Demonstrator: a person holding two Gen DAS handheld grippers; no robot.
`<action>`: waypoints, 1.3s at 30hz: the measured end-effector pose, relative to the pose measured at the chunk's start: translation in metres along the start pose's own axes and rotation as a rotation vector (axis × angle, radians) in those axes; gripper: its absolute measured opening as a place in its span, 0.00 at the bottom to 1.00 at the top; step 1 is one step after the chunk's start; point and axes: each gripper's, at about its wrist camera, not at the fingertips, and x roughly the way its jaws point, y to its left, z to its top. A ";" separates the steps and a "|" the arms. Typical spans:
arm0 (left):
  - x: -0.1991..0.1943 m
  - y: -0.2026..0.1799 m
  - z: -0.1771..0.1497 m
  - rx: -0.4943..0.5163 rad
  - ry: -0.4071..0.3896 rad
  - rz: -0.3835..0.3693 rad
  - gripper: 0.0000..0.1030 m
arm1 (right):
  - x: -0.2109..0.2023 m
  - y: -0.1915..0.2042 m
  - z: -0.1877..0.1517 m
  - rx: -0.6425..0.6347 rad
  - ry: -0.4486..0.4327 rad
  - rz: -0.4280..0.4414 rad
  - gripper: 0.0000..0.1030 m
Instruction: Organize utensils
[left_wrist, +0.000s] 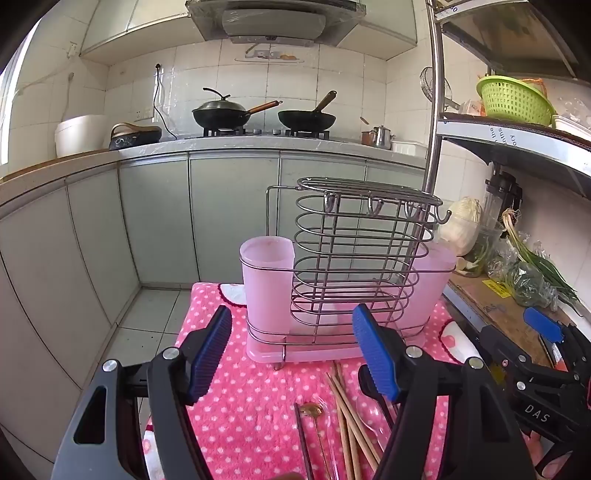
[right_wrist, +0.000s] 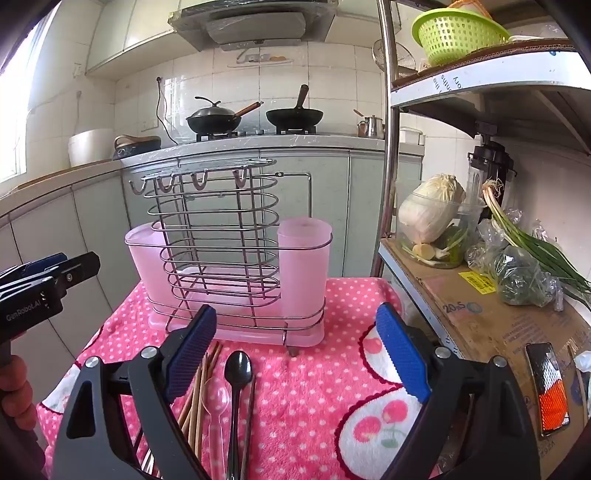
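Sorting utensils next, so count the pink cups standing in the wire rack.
2. One pink cup stands at the wire rack's right end in the right wrist view, the other at its left end.

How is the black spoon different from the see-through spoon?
The black spoon is dark and solid; the clear plastic spoon lets the pink cloth show through. The black spoon's bowl reaches nearer the utensil rack than the clear one's. Both lie flat, side by side, bowls pointing at the rack.

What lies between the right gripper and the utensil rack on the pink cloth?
In the right wrist view, only bare pink cloth separates the open right gripper from the utensil rack. The black spoon and chopsticks lie slightly left.
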 end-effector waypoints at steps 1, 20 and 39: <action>0.000 0.000 0.000 -0.001 -0.001 -0.002 0.65 | 0.000 0.000 0.000 0.000 -0.002 0.001 0.86; -0.007 -0.001 0.004 0.003 -0.017 -0.008 0.65 | -0.003 0.002 0.002 -0.006 -0.012 0.001 0.86; -0.016 0.000 0.005 -0.005 -0.041 -0.015 0.65 | -0.009 0.002 0.007 -0.013 -0.033 0.001 0.86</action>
